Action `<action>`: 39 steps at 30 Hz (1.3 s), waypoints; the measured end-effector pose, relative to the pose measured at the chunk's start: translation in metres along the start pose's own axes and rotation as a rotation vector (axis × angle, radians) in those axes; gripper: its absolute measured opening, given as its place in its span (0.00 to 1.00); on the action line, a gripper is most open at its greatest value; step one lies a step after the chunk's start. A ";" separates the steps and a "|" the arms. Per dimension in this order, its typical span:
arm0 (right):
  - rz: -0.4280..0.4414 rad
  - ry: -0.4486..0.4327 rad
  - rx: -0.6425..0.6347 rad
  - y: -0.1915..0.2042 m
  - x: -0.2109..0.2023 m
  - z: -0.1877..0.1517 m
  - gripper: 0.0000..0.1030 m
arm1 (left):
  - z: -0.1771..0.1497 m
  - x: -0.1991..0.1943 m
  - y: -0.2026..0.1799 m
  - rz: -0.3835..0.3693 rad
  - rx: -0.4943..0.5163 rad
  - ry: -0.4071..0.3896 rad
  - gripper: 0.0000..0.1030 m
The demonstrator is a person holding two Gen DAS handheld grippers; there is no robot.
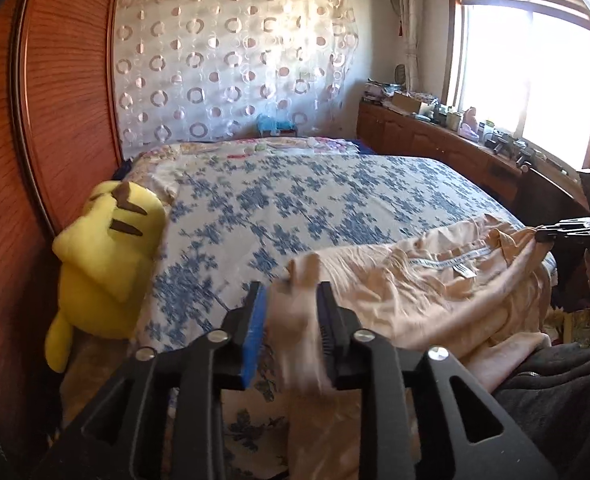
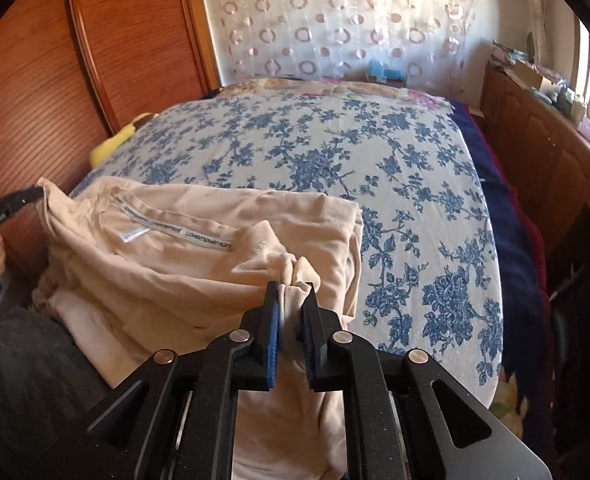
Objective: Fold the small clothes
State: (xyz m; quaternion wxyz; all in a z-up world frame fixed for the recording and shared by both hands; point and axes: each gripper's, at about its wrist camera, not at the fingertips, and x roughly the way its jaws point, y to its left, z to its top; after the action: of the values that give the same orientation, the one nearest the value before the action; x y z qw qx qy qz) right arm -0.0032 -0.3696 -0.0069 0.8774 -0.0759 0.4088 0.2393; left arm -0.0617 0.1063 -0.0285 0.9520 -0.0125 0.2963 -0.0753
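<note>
- The left gripper (image 1: 291, 300) has its jaws spread part way; a corner of the peach garment (image 1: 435, 292) hangs blurred in the gap, lying against the right-hand finger, while the blue pad (image 1: 255, 336) on the other side stands clear of it. It looks loosened, not pinched.
- The right gripper (image 2: 293, 300) has its jaws parted a little with a bunched fold of the same peach garment (image 2: 199, 248) between them; whether the pads press on the cloth cannot be told from its own view.
- The relation that matters: the garment lies directly ahead of both tongs, its long axis running side to side from one gripper to the other, so each hand sits at one end and neither is nearer than the other.
- The garment rests on the near edge of the bed (image 2: 375, 168), partly doubled over, with a printed neck tape (image 2: 175, 230) and a small label facing up. The cloth is thin, soft and limp, creasing easily.
- A likely next step is letting the corners drop and smoothing the fold.
- Beyond it the bedspread is flat cotton with blue flowers on white.
- A yellow plush toy (image 1: 107, 264) leans against the glossy wooden headboard (image 1: 55, 120).
- Furthest, a sheer curtain with ring patterns (image 1: 231, 64) hangs across the wall.
</note>
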 end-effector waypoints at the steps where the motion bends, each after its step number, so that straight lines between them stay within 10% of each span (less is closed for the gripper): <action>1: -0.005 -0.009 -0.002 -0.001 -0.002 0.002 0.24 | 0.003 -0.002 0.001 0.000 0.001 -0.006 0.31; 3: -0.010 -0.033 0.000 -0.003 -0.009 0.007 0.43 | 0.009 -0.003 0.002 -0.001 0.004 -0.014 0.34; 12: -0.050 -0.074 -0.018 -0.014 0.002 0.038 0.56 | 0.031 0.049 0.004 -0.034 0.007 0.070 0.40; 39: 0.001 0.069 -0.006 -0.028 0.101 0.046 0.60 | 0.008 0.121 0.006 -0.142 -0.062 0.266 0.35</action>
State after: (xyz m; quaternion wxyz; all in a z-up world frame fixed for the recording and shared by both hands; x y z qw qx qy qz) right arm 0.0973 -0.3426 -0.0545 0.8623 -0.0866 0.4383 0.2383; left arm 0.0418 0.0935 -0.0905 0.8959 -0.0527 0.4203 -0.1340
